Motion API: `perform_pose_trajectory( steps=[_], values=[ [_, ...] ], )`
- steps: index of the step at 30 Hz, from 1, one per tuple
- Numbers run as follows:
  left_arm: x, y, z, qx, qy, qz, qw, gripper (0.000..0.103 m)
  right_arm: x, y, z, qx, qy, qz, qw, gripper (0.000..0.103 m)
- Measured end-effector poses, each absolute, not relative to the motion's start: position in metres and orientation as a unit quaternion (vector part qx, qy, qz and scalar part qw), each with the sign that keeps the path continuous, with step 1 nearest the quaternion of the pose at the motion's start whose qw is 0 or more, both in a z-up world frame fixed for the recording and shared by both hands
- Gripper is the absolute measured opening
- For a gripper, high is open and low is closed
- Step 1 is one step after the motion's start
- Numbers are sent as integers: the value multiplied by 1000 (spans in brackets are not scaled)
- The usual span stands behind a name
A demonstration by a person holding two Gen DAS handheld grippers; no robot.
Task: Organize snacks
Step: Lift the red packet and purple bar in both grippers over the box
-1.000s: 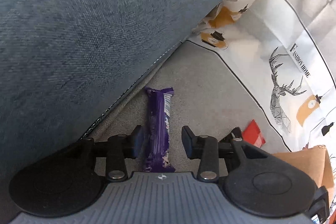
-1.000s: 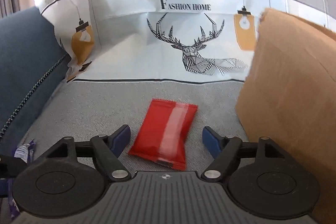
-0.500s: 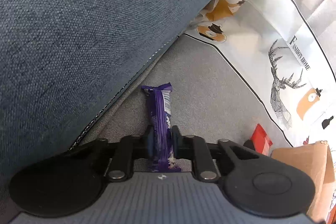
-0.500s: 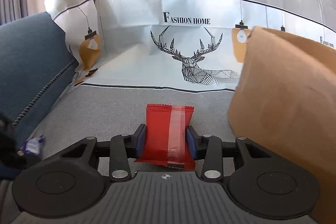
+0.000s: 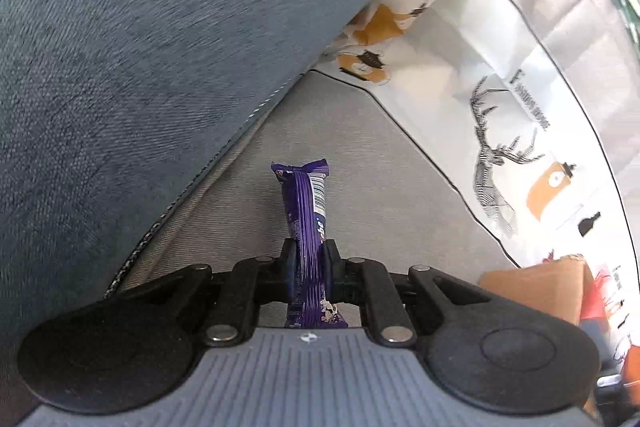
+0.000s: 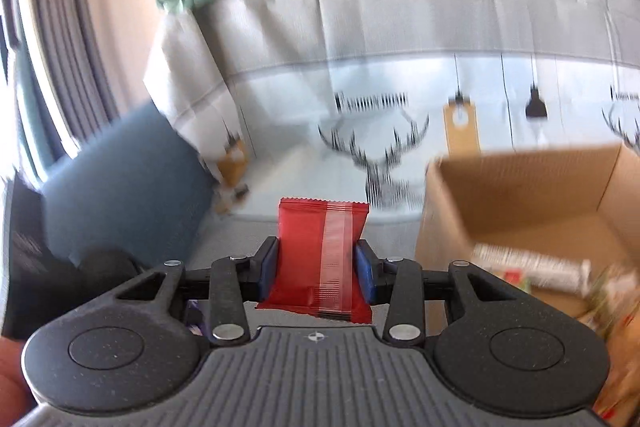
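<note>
While left tongs (image 5: 307,267) grip purple bar (image 5: 306,223), right tongs (image 6: 316,269) red packet (image 6: 316,259)

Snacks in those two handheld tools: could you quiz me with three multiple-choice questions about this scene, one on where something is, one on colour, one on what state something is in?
1. Where is the cardboard box, seen from the right wrist view?
A. To the right of the red packet
B. To the left of the red packet
C. On top of the blue cushion

2. What colour is the snack bar in the left tool?
A. Green
B. Purple
C. Yellow

3. What state is the right tool in?
A. Wide open, holding nothing
B. Shut with nothing in it
C. Shut on the red packet

Answers: 1 A, the open box sits right of the packet, with some packets inside. 2 B, its wrapper is purple with a white barcode strip. 3 C, both blue pads press the packet's sides.
</note>
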State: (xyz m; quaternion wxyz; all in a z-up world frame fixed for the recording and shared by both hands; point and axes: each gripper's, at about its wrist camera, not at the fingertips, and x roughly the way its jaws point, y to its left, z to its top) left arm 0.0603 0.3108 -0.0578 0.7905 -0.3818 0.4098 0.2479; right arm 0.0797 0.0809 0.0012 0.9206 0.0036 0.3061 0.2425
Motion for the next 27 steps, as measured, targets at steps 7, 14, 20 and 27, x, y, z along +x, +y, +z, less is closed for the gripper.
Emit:
perform_pose_trajectory(
  steps=[7,14,20,27],
  values=[
    [68,296,-43,-363,393,230,813,13,92,23,44,22,266,262,927,42],
    [85,267,-22,-336,382,208,835,13,110,-10,32,16,272,235,933,42],
    [98,235,-2,-313,365,188,856,13,117,-34,31,-5,256,222,941,42],
    [107,197,18,-265,329,169,891,13,124,-65,35,-13,242,207,948,42]
  ],
)
